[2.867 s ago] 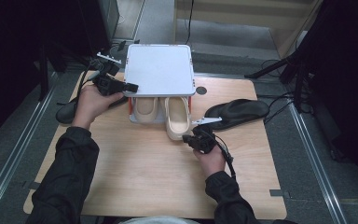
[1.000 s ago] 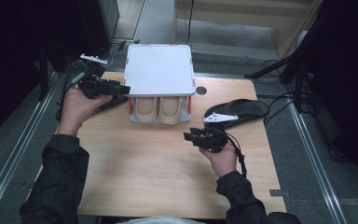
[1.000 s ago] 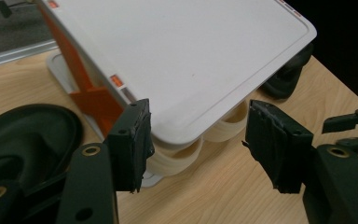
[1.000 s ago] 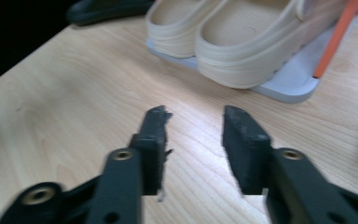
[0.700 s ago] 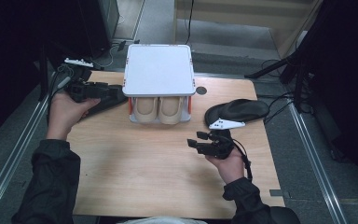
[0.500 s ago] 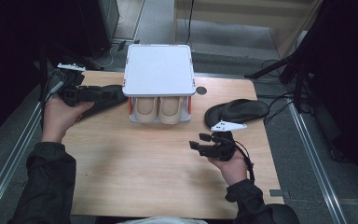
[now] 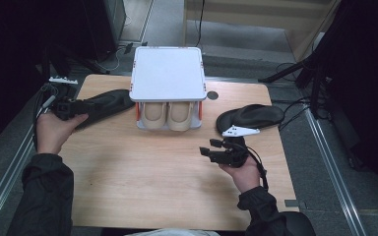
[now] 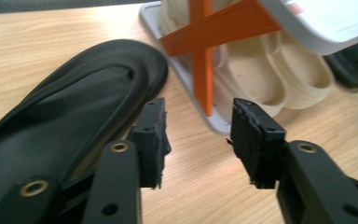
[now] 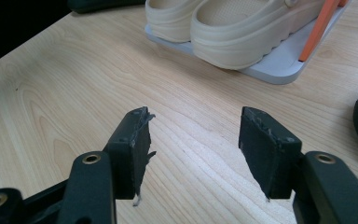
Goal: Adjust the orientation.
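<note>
High view: the left gripper (image 7: 81, 105) lies at the left edge of the wooden table (image 7: 142, 191), at the heel of a flat black rubber slipper (image 7: 103, 104) beside the white two-tier shoe rack (image 7: 168, 73). Its jaws have just been closing; in the left gripper view one jaw stands over the slipper's rim (image 8: 74, 116), with bare table in the gap, nothing clamped. The right gripper (image 7: 206, 147) hovers near the right edge, jaws wide apart and empty. A pair of cream foam clogs (image 7: 167, 114) sits on the rack's lower shelf. A second black slipper (image 7: 256, 115) lies toward the far right corner.
</note>
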A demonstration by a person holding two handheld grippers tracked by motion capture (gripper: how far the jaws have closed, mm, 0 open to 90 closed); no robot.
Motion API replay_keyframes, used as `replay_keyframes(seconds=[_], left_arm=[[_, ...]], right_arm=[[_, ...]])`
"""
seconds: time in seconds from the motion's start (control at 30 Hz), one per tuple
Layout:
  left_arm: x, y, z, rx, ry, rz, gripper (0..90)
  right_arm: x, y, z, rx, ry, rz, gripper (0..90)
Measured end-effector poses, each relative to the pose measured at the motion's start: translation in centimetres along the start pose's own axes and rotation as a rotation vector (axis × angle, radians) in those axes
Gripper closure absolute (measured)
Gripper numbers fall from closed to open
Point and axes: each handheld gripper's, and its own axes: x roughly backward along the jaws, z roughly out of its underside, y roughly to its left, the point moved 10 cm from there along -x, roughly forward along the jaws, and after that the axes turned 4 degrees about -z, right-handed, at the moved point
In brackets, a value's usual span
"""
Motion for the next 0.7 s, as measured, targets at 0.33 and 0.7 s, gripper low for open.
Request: replay_keyframes(seconds=[0.33,0.7], left_arm=[[-2.2,2.7,2.2,-0.008,0.05,-0.035,83.1],[-4.0,6.4,3.2,0.046,0.05,-0.047,90.0]], right_arm=[[-0.4,0.2,0.2,-0.012,0.009,-0.004,43.8],[-0.5,0.3,0.7,-0.008,0.02,0.0,44.1]])
